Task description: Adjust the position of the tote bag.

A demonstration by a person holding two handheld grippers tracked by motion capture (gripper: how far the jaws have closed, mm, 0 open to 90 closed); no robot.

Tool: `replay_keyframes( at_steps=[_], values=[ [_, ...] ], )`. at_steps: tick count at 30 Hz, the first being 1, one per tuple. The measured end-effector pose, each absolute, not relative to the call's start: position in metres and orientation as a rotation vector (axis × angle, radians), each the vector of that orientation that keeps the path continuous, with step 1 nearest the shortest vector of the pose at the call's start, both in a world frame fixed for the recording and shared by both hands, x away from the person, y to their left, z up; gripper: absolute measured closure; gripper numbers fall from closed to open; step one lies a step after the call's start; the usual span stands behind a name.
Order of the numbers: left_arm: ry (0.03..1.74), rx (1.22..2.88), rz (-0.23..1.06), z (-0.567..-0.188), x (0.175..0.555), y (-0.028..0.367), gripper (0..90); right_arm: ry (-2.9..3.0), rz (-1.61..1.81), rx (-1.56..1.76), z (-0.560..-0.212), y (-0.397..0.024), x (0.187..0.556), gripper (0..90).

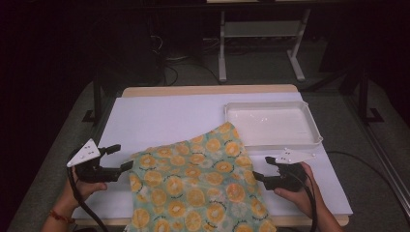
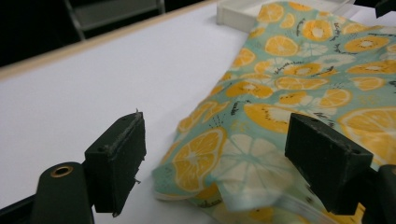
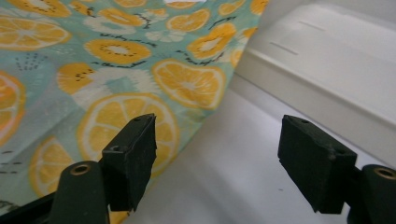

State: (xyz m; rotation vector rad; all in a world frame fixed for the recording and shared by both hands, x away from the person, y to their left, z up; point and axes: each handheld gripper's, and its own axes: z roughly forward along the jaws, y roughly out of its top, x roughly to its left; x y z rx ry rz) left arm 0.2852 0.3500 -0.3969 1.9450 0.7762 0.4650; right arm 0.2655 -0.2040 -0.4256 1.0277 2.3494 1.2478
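You held a tool in each hand at the near edge of the counter [image 1: 159, 121], one on either side of the orange-slice cloth [image 1: 198, 186]. The cloth lay spread on the white surface in the near middle, its long axis running from the near edge, where it hung over toward you, away and to the right, so that its far corner pointed at the white tray [image 1: 270, 123] and touched or slightly overlapped the tray's near left rim. The tray sat at the far right of the counter.

Your left tool [image 1: 118, 158] stood just beside the cloth's left edge, jaws released and spread wide, pointing to the right at the fabric. In the left gripper view the left tool [image 2: 215, 154] framed a rumpled, folded-over corner of the cloth [image 2: 289, 88] between its jaws, but neither pad pressed on it.

Your right tool [image 1: 263, 168] was at the cloth's right edge, also released, pointing left. In the right gripper view the right tool [image 3: 217, 158] had the cloth's edge [image 3: 140, 70] running past its left jaw and bare counter between the jaws, with the tray's wall [image 3: 327, 88] on the right. Nothing was gripped.
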Motion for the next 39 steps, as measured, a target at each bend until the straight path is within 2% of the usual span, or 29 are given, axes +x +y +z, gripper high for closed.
replay_keyframes(
  at_steps=[5,14,21,24,32,34,36,37,39],
  values=[
    [0.773,2.005,0.396,-0.409,0.295,0.340,17.9,2.395,1.276,1.040,-0.426,-0.196,0.265,25.4],
    [0.849,2.081,0.390,-0.426,0.306,0.335,15.6,2.506,1.265,1.096,-0.435,-0.179,0.276,19.2],
    [0.887,2.096,0.374,-0.433,0.312,0.337,16.2,2.517,1.262,1.159,-0.443,-0.176,0.286,19.5],
    [0.856,2.087,0.324,-0.434,0.312,0.335,21.3,2.541,1.307,1.162,-0.444,-0.173,0.288,20.3],
    [0.808,2.083,0.274,-0.432,0.309,0.326,21.6,2.520,1.487,1.116,-0.429,-0.170,0.283,22.0],
    [0.803,2.094,0.279,-0.432,0.309,0.323,22.1,2.509,1.437,1.103,-0.428,-0.167,0.283,21.2],
    [0.798,2.105,0.285,-0.432,0.309,0.321,24.1,2.509,1.410,1.101,-0.428,-0.166,0.284,21.1],
    [0.796,2.119,0.298,-0.432,0.309,0.319,28.1,2.516,1.394,1.094,-0.428,-0.164,0.285,20.9],
    [0.798,2.151,0.307,-0.434,0.309,0.315,42.5,2.508,1.322,1.095,-0.430,-0.159,0.289,21.3]
  ],
)
